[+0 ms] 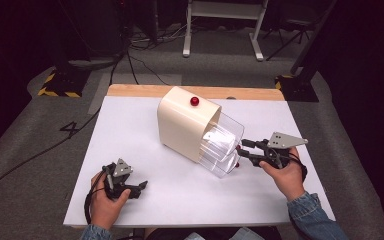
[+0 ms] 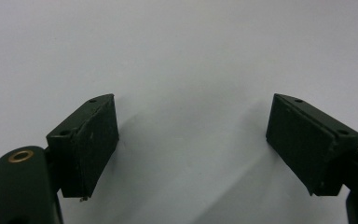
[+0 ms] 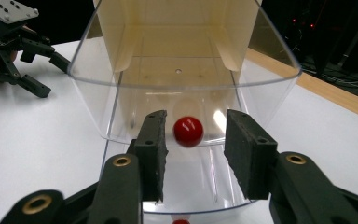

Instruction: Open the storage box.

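My right gripper [image 3: 193,149] stands spread astride the red knob [image 3: 188,131] of the clear drawer [image 3: 121,107] – drawn partway from the cream cabinet [image 1: 182,122], nothing inside – left gripper [image 2: 191,140] spread over bare table [image 2: 182,56]

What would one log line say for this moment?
left gripper: open, low over white table | right gripper: open, jaws flanking red knob on clear drawer | cream cabinet: upright

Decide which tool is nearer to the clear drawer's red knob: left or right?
Right. The right tool sits at the pulled-out clear drawer, its open jaws either side of the red knob. The left tool rests on the table, well away.
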### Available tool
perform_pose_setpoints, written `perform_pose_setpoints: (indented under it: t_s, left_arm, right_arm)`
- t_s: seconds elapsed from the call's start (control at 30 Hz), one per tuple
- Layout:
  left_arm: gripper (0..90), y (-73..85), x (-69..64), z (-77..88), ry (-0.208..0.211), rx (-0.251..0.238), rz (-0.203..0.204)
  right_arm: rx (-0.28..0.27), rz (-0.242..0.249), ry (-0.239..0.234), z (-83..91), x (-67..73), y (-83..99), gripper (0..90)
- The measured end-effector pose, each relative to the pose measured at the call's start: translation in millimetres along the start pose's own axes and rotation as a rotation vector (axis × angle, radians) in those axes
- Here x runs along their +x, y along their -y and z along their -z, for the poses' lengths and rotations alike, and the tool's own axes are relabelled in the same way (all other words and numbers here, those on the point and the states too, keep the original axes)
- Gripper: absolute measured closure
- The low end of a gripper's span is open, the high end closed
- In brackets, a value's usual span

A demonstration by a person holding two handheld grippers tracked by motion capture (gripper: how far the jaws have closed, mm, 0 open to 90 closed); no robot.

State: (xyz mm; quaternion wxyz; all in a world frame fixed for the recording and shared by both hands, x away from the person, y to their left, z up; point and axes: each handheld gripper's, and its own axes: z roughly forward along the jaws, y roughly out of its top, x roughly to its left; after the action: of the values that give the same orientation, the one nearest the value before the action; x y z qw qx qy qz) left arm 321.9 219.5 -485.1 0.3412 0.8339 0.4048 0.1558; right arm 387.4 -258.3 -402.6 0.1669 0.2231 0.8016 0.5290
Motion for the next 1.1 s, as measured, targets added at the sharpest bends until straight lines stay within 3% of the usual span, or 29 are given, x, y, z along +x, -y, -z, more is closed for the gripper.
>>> perform_pose_setpoints:
  t_s: [0.5, 0.7, 1.1]
  left_arm:
    - [17.0, 0.1, 0.1, 0.0, 0.002, 0.0, 0.002]
    - [17.0, 0.1, 0.1, 0.0, 0.002, 0.0, 0.003]
    - [16.9, 0.0, 0.3, -0.1, 0.005, 0.001, 0.007]
  right_arm:
    - [0.071, 0.001, 0.055, 44.4, -11.0, 19.8, 53.2]
    - [0.089, -0.027, 0.083, 64.8, -17.8, 30.5, 49.6]
    - [0.194, -0.108, 0.134, 85.0, -33.9, 62.7, 39.6]
